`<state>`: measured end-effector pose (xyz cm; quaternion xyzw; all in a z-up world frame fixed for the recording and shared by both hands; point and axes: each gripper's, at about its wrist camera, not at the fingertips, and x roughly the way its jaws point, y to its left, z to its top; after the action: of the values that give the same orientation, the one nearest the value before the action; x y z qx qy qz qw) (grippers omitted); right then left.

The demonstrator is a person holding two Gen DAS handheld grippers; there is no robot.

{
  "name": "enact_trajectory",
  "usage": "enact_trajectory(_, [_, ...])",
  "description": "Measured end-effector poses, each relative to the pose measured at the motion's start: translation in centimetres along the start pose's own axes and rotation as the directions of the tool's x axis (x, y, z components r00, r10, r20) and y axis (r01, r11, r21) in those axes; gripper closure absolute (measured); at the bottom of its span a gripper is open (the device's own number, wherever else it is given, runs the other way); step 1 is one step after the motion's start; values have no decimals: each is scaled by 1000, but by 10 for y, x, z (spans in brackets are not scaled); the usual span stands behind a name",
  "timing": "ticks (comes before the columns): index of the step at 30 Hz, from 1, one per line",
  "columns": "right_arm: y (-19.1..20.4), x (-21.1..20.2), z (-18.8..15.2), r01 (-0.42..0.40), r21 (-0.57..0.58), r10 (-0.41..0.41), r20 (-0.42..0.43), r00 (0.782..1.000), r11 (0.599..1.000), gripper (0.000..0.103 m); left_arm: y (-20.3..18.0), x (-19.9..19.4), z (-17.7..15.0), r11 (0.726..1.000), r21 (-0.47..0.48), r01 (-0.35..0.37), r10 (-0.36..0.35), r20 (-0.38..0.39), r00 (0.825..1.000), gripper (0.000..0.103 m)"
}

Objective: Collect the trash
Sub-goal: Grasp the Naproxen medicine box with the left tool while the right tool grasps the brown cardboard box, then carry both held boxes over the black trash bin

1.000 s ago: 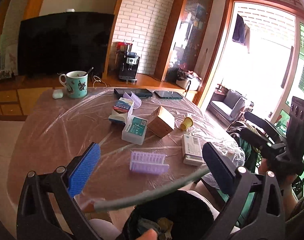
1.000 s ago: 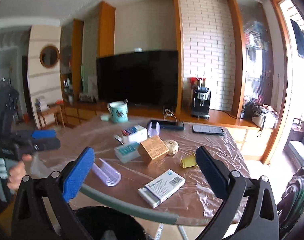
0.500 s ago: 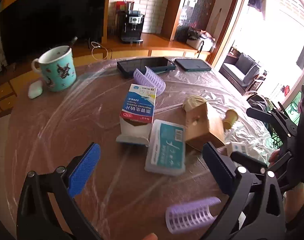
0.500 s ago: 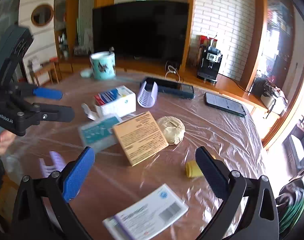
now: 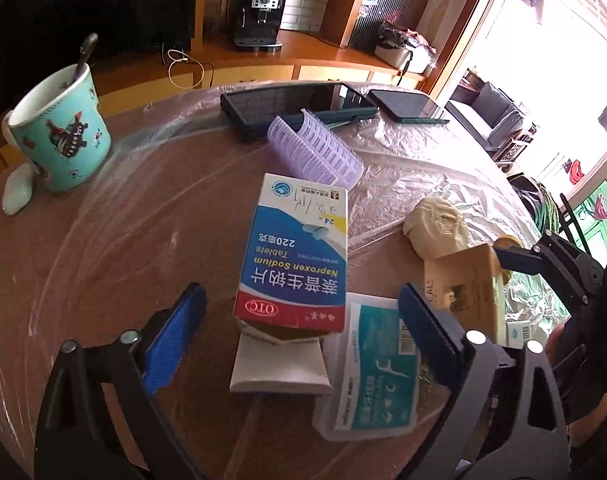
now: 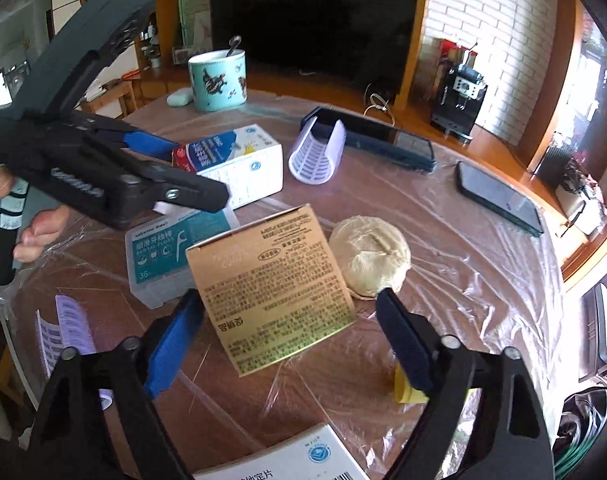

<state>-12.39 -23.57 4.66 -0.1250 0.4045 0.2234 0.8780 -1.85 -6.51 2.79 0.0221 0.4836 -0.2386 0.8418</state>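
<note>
Meanwhile, both grippers are bearing down on a round table (image 5: 83, 248) wrapped in clear plastic film, each one lining up on its own piece of packaging. The left gripper (image 5: 301, 334) is angling steeply down with its blue pads (image 5: 175, 336) either side of the blue-and-white naproxen tablet box (image 5: 297, 256), whose near flap is hanging open toward the camera; its jaws are closing but standing wide, and neither pad is touching cardboard yet. The right gripper (image 6: 289, 344) is doing the same over the tan cardboard box (image 6: 275, 284), which is lying tilted with one corner raised; its jaws are also closing, the near edge of the box sitting between the pads without being pinched. Straddling each box across its short width looks deliberate, since that gives the pads two flat, parallel faces to press. Just beside the tablet box is lying a teal dental floss pack (image 5: 377, 368), and near the tan box is resting a crumpled beige wad (image 6: 369, 254), both probably later pickups. A turquoise mug (image 5: 61, 128), a lilac hair roller (image 5: 315, 150) and a dark tablet (image 5: 295, 106) are sitting further back, apart from the litter.
</note>
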Motion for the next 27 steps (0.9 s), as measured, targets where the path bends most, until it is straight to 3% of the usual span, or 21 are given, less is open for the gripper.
enact_trajectory(5, [-2,3,2,-30,6,30,-10,1000,1000,34,5,7,4,998,-27,63,-64,-13,998,31])
enact_trajectory(7, [-3,2,3,-51,16,51,-7,999,999,37,5,6,6,998,-27,49,-49,-10,999,46])
enact_trajectory(9, [-4,-2,3,-72,33,71,5,997,997,39,6,6,8,999,-29,40,-40,-12,999,51])
enact_trajectory(17, [-13,-16,0,-117,110,112,48,993,987,45,8,-6,4,999,-45,26,-24,33,999,55])
enact_trajectory(27, [-14,-26,-5,-138,170,126,82,989,976,45,10,-34,-3,997,-58,-41,47,110,993,56])
